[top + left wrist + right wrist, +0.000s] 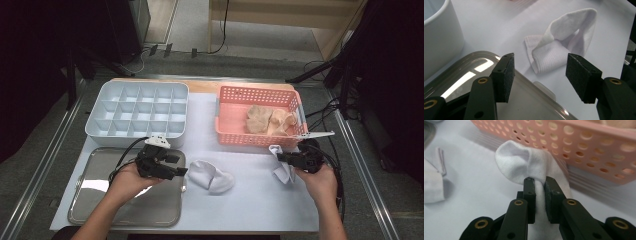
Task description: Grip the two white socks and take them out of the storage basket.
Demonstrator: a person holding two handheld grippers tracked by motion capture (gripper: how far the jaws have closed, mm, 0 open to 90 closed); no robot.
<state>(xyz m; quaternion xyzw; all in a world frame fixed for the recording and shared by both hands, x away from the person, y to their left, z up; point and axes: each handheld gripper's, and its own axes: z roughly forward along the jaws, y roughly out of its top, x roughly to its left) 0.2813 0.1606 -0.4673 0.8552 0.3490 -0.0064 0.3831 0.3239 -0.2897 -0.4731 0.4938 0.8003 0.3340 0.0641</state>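
Observation:
A white sock (519, 162) is pinched between the pads of my right gripper (539, 185), which is shut on it. The sock (283, 170) hangs against the white mat just in front of the pink basket (260, 92); my right gripper (279, 157) is there too. A second white sock (212, 176), folded over, lies on the mat in the middle. My left gripper (182, 171) stands open over the right edge of the metal tray (125, 205), pointing at that folded sock (564, 42). Nothing is between the pads of my left gripper (540, 76).
Several beige socks (270, 120) lie in the pink basket (579, 147). A white divided box (137, 107) stands at the back left, behind the metal tray (474, 72). Cables run off the table's right side. Bare mat lies in front of the folded sock.

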